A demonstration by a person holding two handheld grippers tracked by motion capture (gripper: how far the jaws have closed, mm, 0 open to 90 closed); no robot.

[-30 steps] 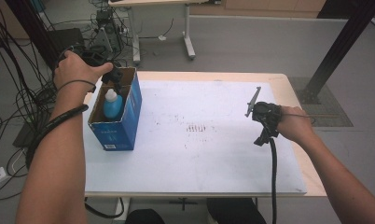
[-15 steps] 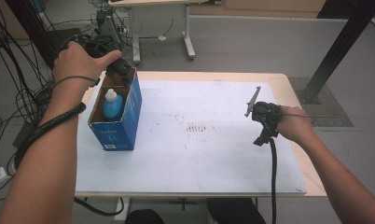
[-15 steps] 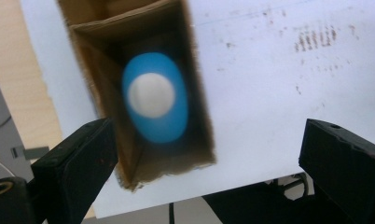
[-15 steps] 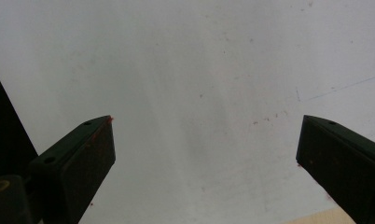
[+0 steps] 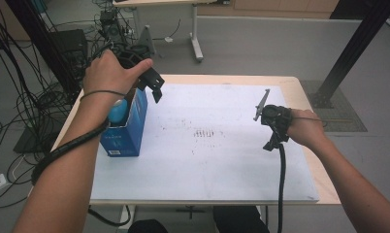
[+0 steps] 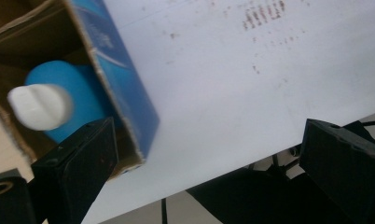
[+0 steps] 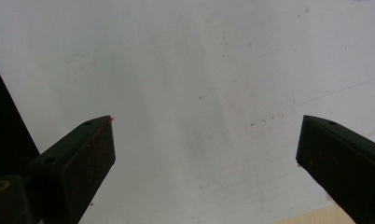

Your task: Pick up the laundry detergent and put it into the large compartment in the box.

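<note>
From above, left gripper (image 5: 152, 82) had lifted clear of the blue box (image 5: 127, 128) at table's left, jaws just opened, nothing between them; blue bottle (image 5: 118, 110) stayed inside, so drop-off looked complete. Left gripper view: jaws spread, bottle upright in box. Right gripper view: right gripper (image 7: 204, 154) jaws spread, empty.

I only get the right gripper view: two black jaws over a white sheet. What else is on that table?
Observer: An open-topped blue box stands at the left end of the white sheet.
Operator: Is anything inside it?
Observer: Yes, a blue bottle with a white cap stands in it.
Operator: And where is the other gripper?
Observer: The left gripper hangs above the box. Its jaws have just been opening, and nothing is between them.
</note>
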